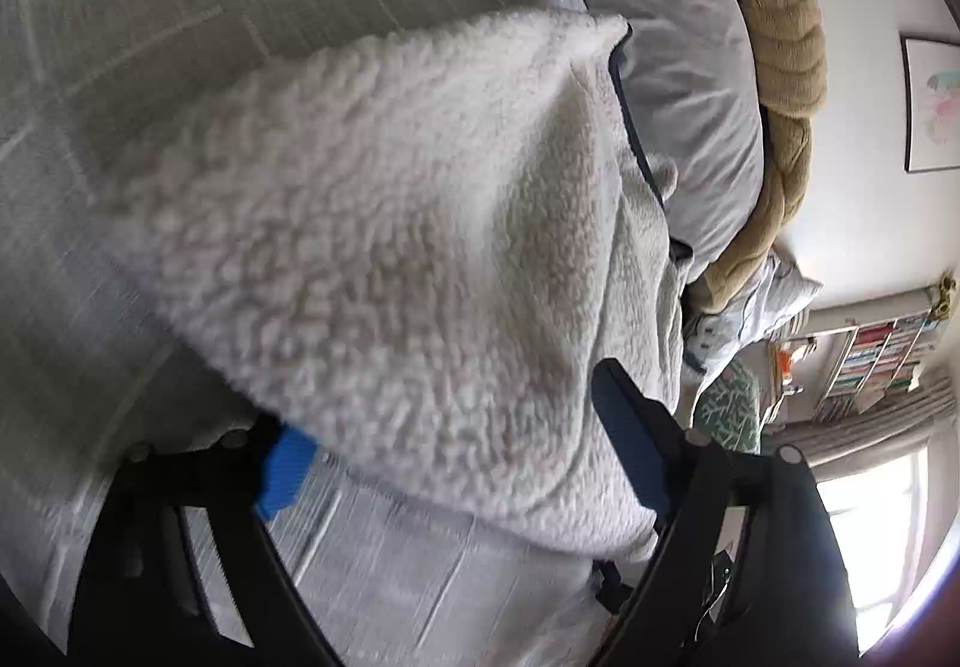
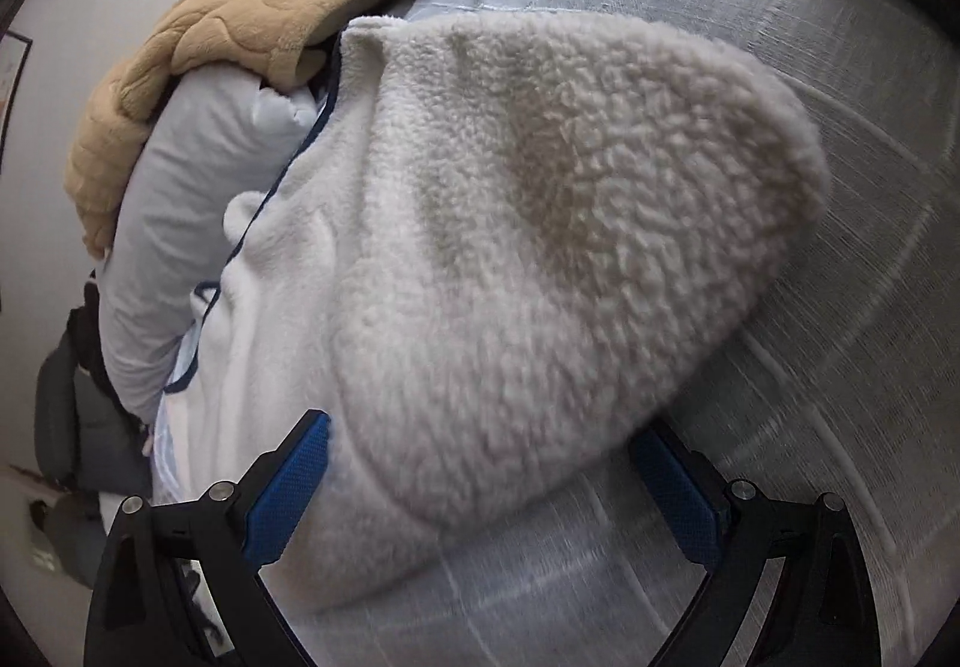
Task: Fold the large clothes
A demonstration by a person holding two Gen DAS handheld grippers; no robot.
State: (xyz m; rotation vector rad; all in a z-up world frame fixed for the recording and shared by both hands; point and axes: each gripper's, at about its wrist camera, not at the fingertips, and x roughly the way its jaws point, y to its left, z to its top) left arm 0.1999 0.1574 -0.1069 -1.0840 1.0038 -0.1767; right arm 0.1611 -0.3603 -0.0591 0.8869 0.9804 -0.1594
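I am working over a bed point(image 1: 150, 6) dressed in a grey cover with pale grid lines, in a bedroom with framed pictures point(image 1: 933, 102) on a white wall, a bookshelf point(image 1: 882, 361) and a bright window point(image 1: 870, 535) off at the right of the left wrist view. Taking that view from its left, bare cover comes first, then the white fleece garment point(image 1: 384, 259) spread across the middle, its rounded sherpa-textured flap lying on top, I judge, as a fold partly laid. My left gripper point(image 1: 456, 457) has its jaws standing wide on either side of the flap's near edge; I see fleece between the blue pads point(image 1: 288, 469), but they do not seem to press on it, so I read it as holding nothing. Right of the garment lie a pale pillow point(image 1: 690, 84) and a tan quilted blanket point(image 1: 780, 66), crowding that edge. In the right wrist view the order flips: blanket and pillow sit left, touching the garment's dark-trimmed border, so there is little room to slide that way. My right gripper point(image 2: 486, 493) likewise straddles the flap's near hem with its jaws spread apart and, as far as I can tell, nothing clamped. To its right the cover runs open and flat, which I judge the best space for pulling or smoothing the next fold.
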